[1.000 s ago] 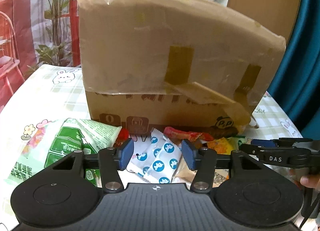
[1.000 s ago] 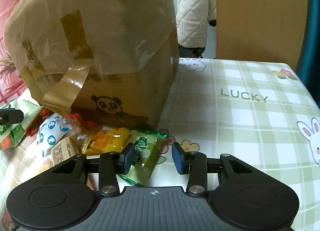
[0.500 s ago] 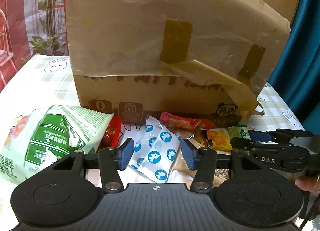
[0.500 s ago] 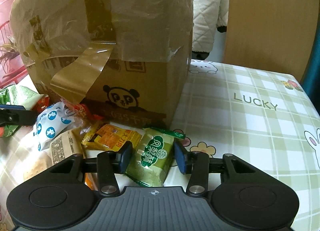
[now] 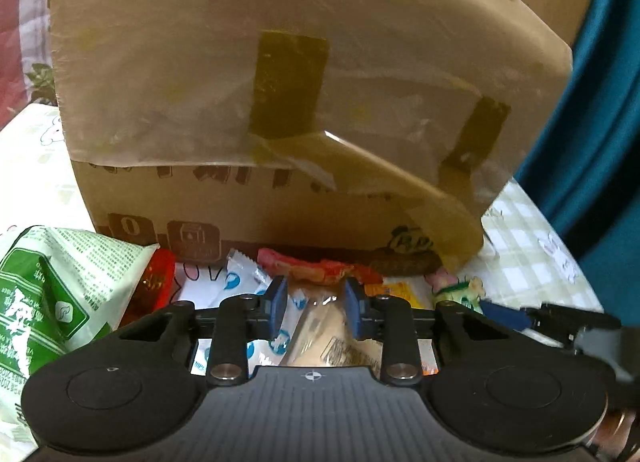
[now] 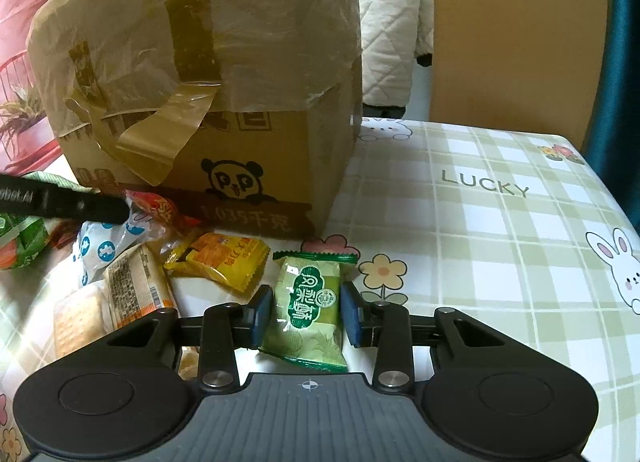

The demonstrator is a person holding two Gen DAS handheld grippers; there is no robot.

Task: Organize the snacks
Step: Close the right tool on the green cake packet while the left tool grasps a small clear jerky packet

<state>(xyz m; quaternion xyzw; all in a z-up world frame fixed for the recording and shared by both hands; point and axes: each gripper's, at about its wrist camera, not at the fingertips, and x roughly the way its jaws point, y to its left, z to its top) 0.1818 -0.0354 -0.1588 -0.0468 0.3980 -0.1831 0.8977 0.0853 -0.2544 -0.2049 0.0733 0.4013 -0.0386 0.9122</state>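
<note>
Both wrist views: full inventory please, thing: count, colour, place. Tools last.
cardboard box: 1, brown, taped, panda print, back of table
green pastry packet: 1, green, between right tool's fingers
yellow snack packet: 1, yellow, left of green packet
cracker packet: 1, clear with tan crackers, left of yellow packet
white packets with blue dots: at least 1, beside the crackers
red wrapped snack: 1, red, at box's base
large green-white bag: 1, far left
tablecloth: 1, green-white check, bunnies, "LUCKY"
quilted fabric: 1, white, behind table
left tool: open, over cracker packet
right tool: open, straddling green pastry packet
</note>
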